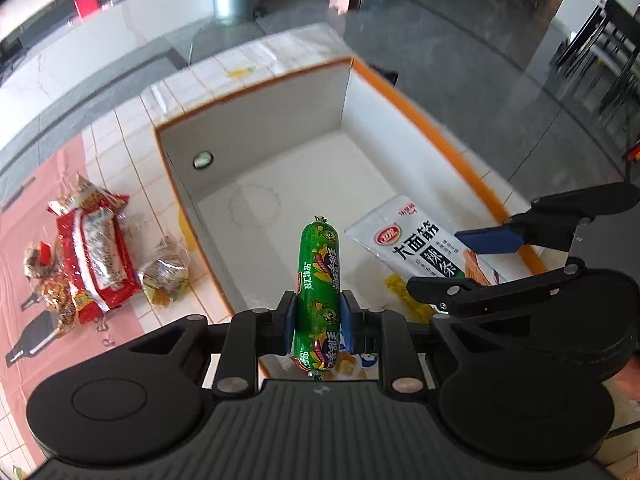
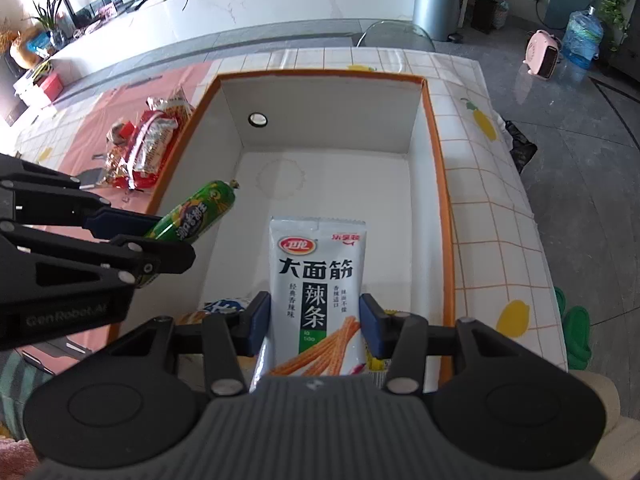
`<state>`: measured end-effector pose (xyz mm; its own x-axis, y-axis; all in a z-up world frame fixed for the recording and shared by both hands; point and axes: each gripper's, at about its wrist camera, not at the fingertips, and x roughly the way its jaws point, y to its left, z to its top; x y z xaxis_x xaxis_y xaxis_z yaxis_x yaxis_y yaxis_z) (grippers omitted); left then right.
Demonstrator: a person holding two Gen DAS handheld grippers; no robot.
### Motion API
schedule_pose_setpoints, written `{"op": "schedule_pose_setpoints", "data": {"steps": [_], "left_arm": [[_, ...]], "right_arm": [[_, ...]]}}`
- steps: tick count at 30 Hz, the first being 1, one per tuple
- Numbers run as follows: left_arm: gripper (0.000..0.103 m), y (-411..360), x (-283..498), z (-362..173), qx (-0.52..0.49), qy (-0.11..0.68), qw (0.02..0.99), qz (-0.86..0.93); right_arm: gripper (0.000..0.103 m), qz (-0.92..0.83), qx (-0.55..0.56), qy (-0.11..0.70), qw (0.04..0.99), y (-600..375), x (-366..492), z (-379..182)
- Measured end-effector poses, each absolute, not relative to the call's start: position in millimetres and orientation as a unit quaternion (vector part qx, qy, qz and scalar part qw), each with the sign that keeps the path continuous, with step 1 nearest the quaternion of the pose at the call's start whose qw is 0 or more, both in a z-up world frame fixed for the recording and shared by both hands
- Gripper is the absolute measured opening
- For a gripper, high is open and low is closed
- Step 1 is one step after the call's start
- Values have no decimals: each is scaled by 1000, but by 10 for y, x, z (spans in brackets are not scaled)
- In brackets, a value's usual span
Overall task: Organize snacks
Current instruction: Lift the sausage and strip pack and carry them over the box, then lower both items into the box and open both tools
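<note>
Snacks are split three ways here: two held above a box, a few lying in its near end, and a heap left out on the desk (image 2: 480, 184). The desk is the largest surface, covered in a white grid-pattern cloth with yellow fruit prints and a pink patch on the left. On it sits the orange-rimmed box (image 2: 434, 152), white inside, with a round hole in its left wall; most of its floor is bare.

To the left of the box, on the pink patch, lies the heap of wrapped snacks (image 1: 90, 254), the biggest of them a red packet, with smaller clear-wrapped pieces touching it.

The right gripper (image 2: 316, 322) hangs over the near end of the box, its blue-padded fingers (image 2: 370, 320) pinching the lower sides of a white spicy-strip packet (image 2: 318, 280), which stands upright with its top edge pointing into the box.

The left gripper (image 1: 318, 316) is just beside it, above the box's near left part. Its fingers (image 1: 289, 320) pinch a green sausage (image 1: 318, 276) around its middle, lengthwise along the view.

Below both grippers, small yellow and blue-white packets show on the box floor, mostly hidden.
</note>
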<state>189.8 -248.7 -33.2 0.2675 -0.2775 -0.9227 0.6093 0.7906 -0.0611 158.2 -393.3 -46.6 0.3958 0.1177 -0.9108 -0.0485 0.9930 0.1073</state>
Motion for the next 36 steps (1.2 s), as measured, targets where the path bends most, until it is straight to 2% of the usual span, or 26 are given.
{"op": "schedule_pose_setpoints", "data": {"steps": [10,23,24,27,33,36], "left_arm": [[24,-2525,2244,-600,153,587,749,-266],[25,-2588,2332,-624,145,590,745,-275],[28,-2572,2341,-620,141,589,746,-276],[44,-2510,2340,-574,121,587,748,-286],[57,-2219,2322,-329,55,563,772,-289],[60,-2004,2275,-209,16,550,786,-281]], "right_arm": [[45,72,-10,565,822,-3840,1970,-801],[45,78,-66,582,807,-3758,2077,-933],[45,77,-66,584,806,-3761,2078,-941],[45,71,-65,588,803,-3760,2087,-968],[46,63,-61,589,804,-3747,2124,-970],[46,63,-59,592,802,-3693,2167,-979]]}}
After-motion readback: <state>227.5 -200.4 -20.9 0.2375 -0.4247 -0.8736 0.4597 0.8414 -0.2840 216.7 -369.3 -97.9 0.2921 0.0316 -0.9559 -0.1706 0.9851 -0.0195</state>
